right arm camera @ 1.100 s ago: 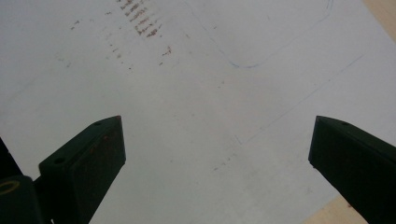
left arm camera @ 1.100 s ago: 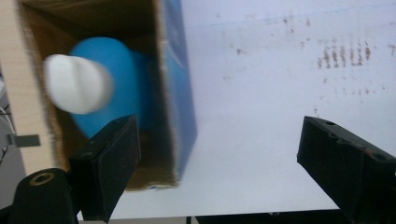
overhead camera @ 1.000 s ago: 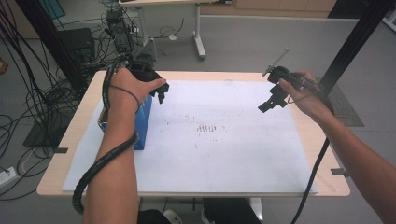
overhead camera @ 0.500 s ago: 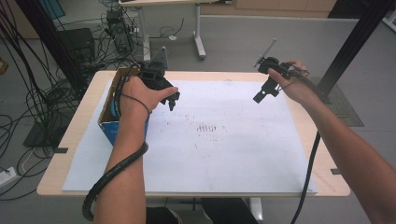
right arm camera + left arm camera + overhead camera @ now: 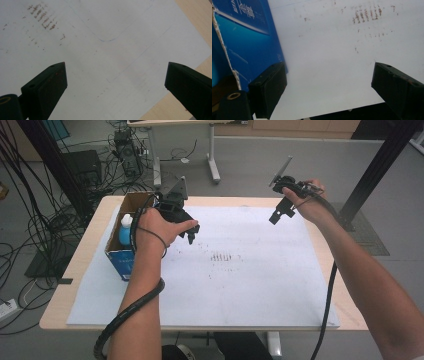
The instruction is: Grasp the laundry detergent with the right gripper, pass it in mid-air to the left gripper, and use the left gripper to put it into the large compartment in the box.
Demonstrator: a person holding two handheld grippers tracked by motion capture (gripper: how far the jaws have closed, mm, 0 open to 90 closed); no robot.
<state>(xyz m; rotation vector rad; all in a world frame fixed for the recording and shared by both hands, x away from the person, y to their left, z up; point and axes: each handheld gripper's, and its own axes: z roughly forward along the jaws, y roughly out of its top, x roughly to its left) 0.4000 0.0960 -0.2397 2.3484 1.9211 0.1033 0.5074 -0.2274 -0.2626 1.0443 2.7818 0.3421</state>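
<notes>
- A person at a wooden desk (image 5: 90,270) holds a two-jaw gripper in each hand; a large white sheet (image 5: 240,280) covers most of the desktop.
- The left gripper (image 5: 191,234) hovers over the sheet's far-left part, just beside an open blue cardboard box (image 5: 119,262). Its jaws are spread wide with nothing between them, as the left gripper view confirms.
- The box stands near the desk's left edge, toward the far-left corner, resting on the left margin of the sheet. Its top is open, and a bottle with a white cap (image 5: 125,227) stands upright inside.
- In the left gripper view, the box's blue printed wall (image 5: 249,47) sits close beside one jaw; whether they touch cannot be told.
- The right gripper (image 5: 276,216) is held above the sheet's far-right part, near the desk's far edge, well apart from the box. Its jaws too are released and empty, with bare sheet (image 5: 107,62) and a strip of desk wood (image 5: 197,22) between and beyond them.
- A cluster of brownish smudges (image 5: 223,256) marks the sheet's middle, between the two grippers.
</notes>
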